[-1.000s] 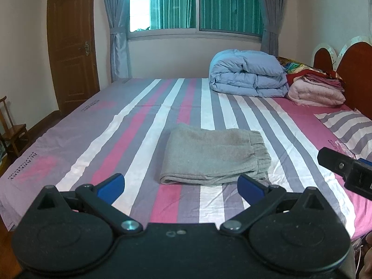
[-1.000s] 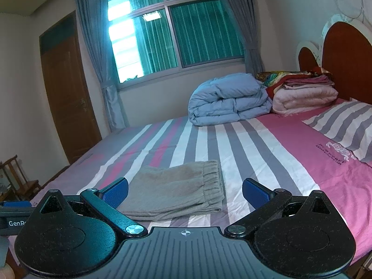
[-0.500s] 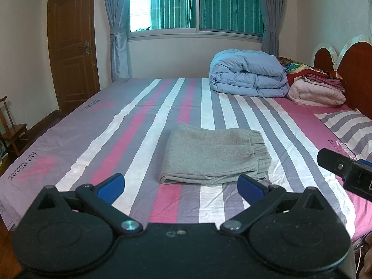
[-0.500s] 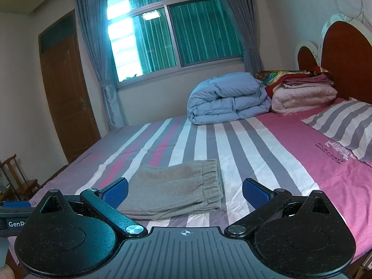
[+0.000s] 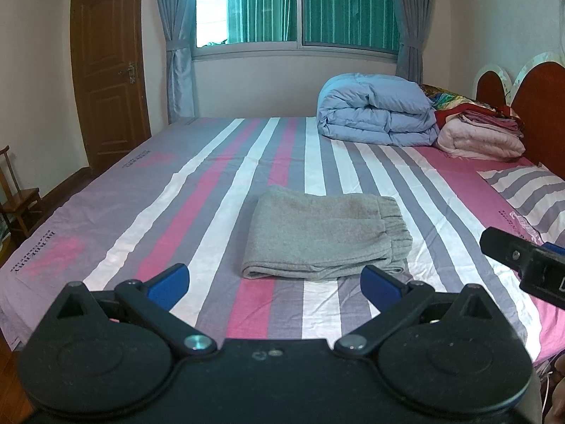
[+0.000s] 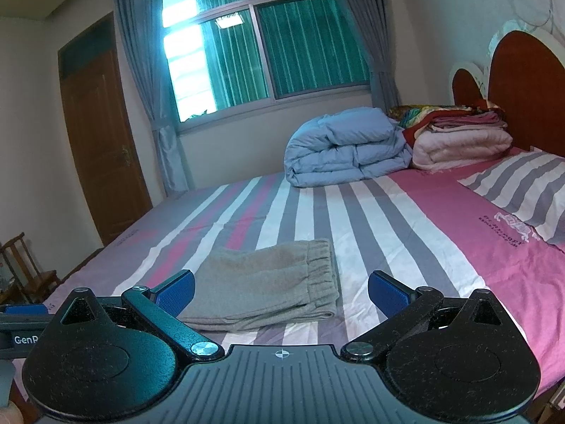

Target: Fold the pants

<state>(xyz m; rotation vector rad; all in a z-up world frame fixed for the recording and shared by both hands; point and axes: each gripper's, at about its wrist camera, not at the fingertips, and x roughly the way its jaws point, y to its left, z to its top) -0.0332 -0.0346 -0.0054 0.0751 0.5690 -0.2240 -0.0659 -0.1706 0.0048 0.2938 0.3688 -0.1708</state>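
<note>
Grey pants (image 5: 325,238) lie folded into a flat rectangle on the striped bedsheet (image 5: 197,212), waistband to the right. My left gripper (image 5: 275,284) hangs open just in front of them, above the sheet, holding nothing. In the right wrist view the same pants (image 6: 268,286) sit ahead and slightly left, and my right gripper (image 6: 280,291) is open and empty too. The right gripper's black body (image 5: 522,258) shows at the right edge of the left wrist view.
A folded blue duvet (image 5: 374,109) and a stack of pink and red blankets (image 5: 480,137) rest near the wooden headboard (image 5: 536,99). A striped pillow (image 6: 522,190) lies at right. A small wooden chair (image 5: 17,201) and a door (image 5: 106,70) stand at left.
</note>
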